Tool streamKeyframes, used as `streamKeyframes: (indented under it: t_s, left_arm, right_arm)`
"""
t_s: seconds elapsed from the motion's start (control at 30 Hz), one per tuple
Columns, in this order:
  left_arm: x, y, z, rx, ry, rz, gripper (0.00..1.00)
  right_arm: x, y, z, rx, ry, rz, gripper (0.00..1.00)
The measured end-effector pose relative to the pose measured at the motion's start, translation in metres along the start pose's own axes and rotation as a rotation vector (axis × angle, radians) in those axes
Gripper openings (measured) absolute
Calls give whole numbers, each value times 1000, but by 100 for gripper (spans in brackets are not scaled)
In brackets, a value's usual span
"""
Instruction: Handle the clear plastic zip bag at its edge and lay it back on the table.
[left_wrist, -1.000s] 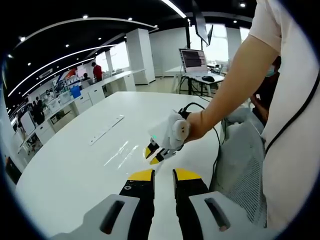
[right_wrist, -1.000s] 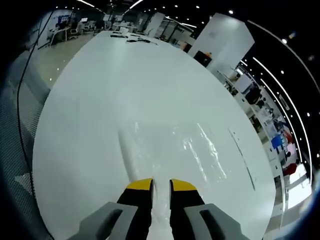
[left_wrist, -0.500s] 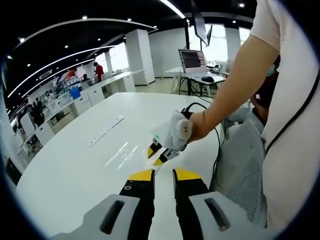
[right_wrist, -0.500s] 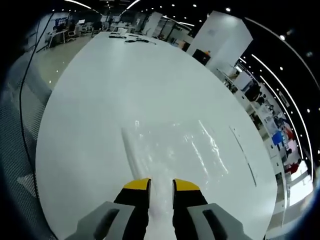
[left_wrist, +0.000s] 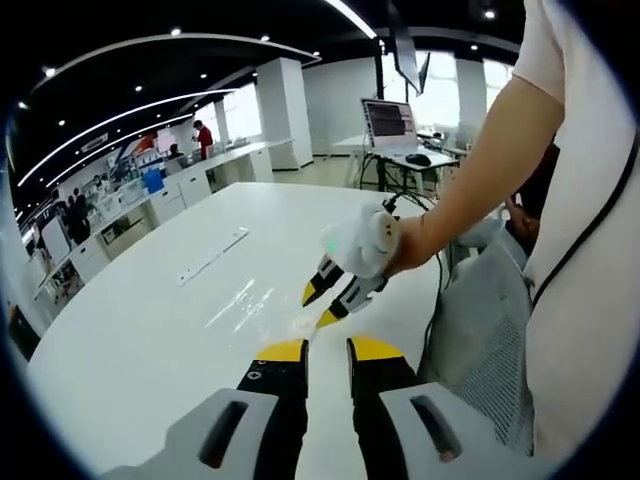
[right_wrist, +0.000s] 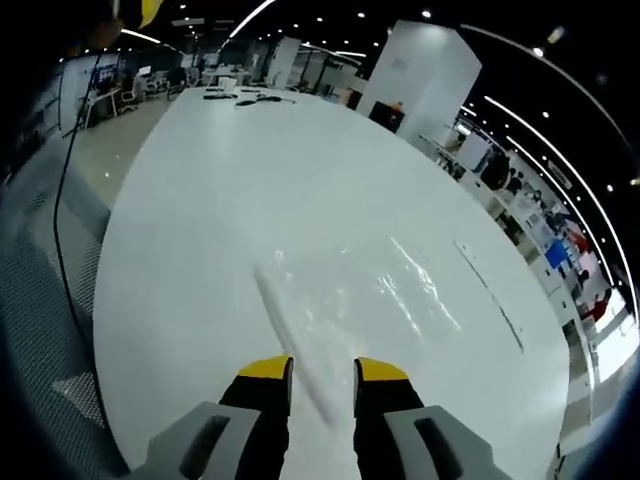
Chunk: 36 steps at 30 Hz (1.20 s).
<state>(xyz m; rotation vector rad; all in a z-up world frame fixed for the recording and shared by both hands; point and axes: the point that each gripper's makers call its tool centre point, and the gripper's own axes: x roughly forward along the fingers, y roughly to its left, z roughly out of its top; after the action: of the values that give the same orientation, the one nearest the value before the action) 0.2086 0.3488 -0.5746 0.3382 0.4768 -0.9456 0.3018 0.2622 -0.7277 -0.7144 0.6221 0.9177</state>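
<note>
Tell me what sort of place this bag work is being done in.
Probably an open-plan office or lab. A large white table holds the clear zip bag; a desk with a lit monitor stands behind it, and ceiling strip lights run above workbenches along the wall.

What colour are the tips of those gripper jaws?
Yellow tips over black, on the right gripper; clearest in the right gripper view.

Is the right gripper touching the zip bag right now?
Cannot tell. In the right gripper view the right gripper has open jaws either side of the zip bag's near edge, which runs between them, but any contact is unclear.
</note>
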Motion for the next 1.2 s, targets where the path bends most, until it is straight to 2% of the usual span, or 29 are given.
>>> streamKeyframes:
  t_s: [0.17,0.2,0.3,0.57,0.8,0.93,1.07,1.2]
  left_arm:
    - [1,-1,-7,-11,5,4,15]
    - [1,-1,-9,-16,6,9,15]
    - [0,2,-12,-45,-2,23,18]
    - [-2,14,-16,-161,-33,79,26]
    - [-3,27,-20,-274,-67,122,34]
    - [-2,31,-26,-329,-76,133,39]
    - [-3,39,-35,-392,-87,148,46]
    - [-6,43,-30,-449,-123,175,54]
  right_arm:
    - [-8,-1,2,60,-37,1,26]
    - [-10,1,4,100,-52,11,29]
    - [-18,1,5,102,-62,1,32]
    - [-35,2,8,168,-95,-9,38]
    - [-52,1,13,246,-125,-8,52]
    - [-61,0,16,294,-142,-18,61]
    - [-70,1,19,348,-157,-14,66]
    - [-77,0,19,428,-172,-15,71]
